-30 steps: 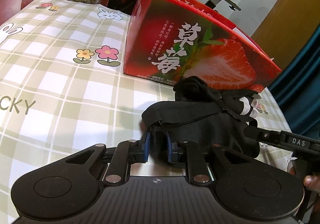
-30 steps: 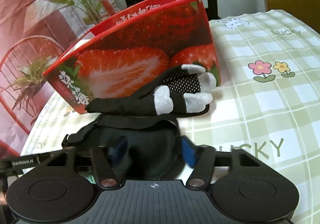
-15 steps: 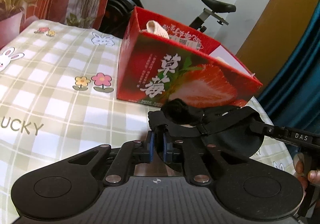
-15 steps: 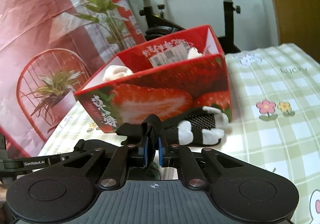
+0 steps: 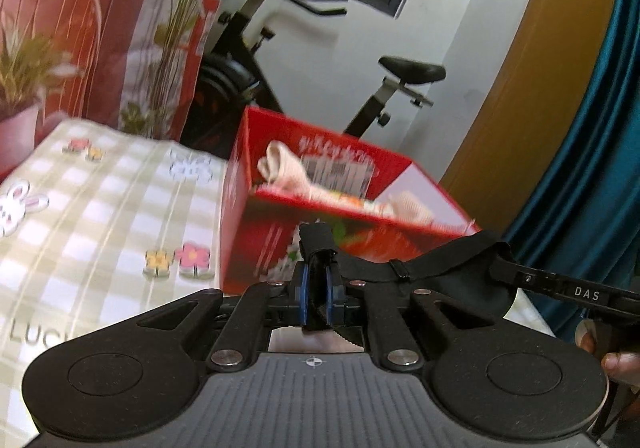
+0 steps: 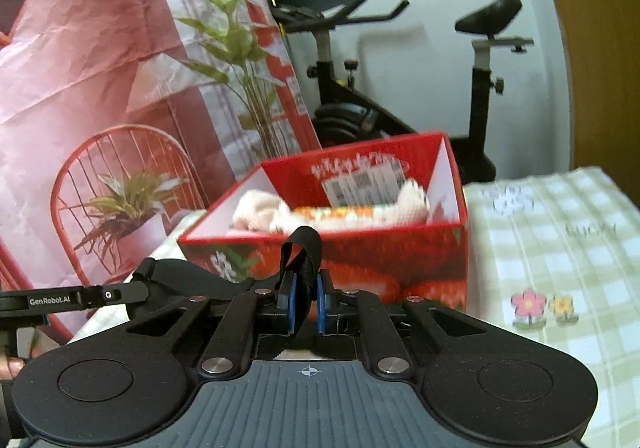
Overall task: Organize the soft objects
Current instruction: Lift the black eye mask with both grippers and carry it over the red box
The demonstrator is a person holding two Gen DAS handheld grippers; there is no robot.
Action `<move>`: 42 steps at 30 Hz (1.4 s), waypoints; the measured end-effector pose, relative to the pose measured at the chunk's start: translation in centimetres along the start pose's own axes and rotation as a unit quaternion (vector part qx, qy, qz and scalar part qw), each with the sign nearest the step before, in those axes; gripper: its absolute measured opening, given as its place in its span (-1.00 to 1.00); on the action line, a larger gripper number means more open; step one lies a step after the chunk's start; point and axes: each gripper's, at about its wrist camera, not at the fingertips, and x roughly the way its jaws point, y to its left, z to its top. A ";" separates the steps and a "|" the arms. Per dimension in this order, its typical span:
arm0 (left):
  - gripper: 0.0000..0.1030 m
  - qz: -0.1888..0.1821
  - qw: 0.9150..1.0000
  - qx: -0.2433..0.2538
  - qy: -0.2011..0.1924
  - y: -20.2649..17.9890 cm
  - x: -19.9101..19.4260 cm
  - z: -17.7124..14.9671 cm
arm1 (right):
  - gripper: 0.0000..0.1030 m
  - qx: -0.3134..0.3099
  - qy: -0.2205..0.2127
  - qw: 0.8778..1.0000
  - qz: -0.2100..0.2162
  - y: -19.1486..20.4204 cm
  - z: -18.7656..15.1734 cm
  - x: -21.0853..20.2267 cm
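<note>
A black fabric piece with a strap [image 5: 460,272] hangs stretched between my two grippers, off the table. My left gripper [image 5: 316,284] is shut on a folded end of the strap. In its view the fabric runs right to a finger of my right gripper [image 5: 560,290]. My right gripper [image 6: 306,300] is shut on a loop of the same black fabric piece [image 6: 192,280], which runs left to my left gripper's finger [image 6: 80,298]. Just beyond stands the open red strawberry box [image 5: 240,215] [image 6: 400,264], with cream soft items [image 5: 280,167] [image 6: 260,207] inside.
A checked green tablecloth [image 5: 100,207] [image 6: 560,248] with flower and rabbit prints covers the table. An exercise bike [image 6: 480,87] stands behind the box. A printed plant backdrop [image 6: 100,87] hangs at the left. A hand [image 5: 612,360] shows at the right edge.
Both grippers closed on the black fabric and lifted it off the table. The views rose and tilted up, showing the box's inside. The black and grey glove dropped out of sight.
</note>
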 end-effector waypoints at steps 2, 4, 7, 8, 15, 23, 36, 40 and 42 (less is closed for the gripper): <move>-0.82 -0.001 1.000 0.002 -0.006 -0.2 0.1 0.7 | -0.82 -0.007 -0.007 1.000 0.000 0.1 0.8 -0.1; -0.82 -0.003 1.000 0.003 -0.012 -0.4 0.1 1.4 | -0.82 -0.015 -0.014 1.000 -0.001 0.2 1.8 0.0; -0.82 -0.005 1.000 0.006 -0.021 -0.6 0.1 2.4 | -0.82 -0.029 -0.022 0.999 -0.002 0.5 3.3 0.1; -0.82 -0.006 1.000 0.004 -0.025 -0.7 0.1 2.8 | -0.82 -0.036 -0.026 0.999 -0.002 0.7 3.8 0.1; -0.82 -0.006 0.999 0.007 -0.053 -1.1 0.5 5.4 | -0.82 -0.066 -0.045 0.997 -0.011 0.9 7.2 1.1; -0.82 0.002 0.997 0.029 -0.071 -2.2 2.2 8.0 | -0.82 -0.083 -0.055 0.995 -0.028 0.3 9.9 3.1; -0.82 0.017 0.999 0.050 -0.014 -1.7 7.5 8.9 | -0.82 -0.084 -0.016 0.995 -0.058 -1.6 10.4 8.1; -0.82 0.014 0.998 0.060 0.013 -1.3 9.0 8.6 | -0.82 -0.084 0.012 0.994 -0.066 -2.0 9.5 9.7; -0.82 0.012 0.997 0.066 0.026 -1.3 9.5 8.4 | -0.82 -0.078 0.030 0.994 -0.069 -2.2 9.0 10.5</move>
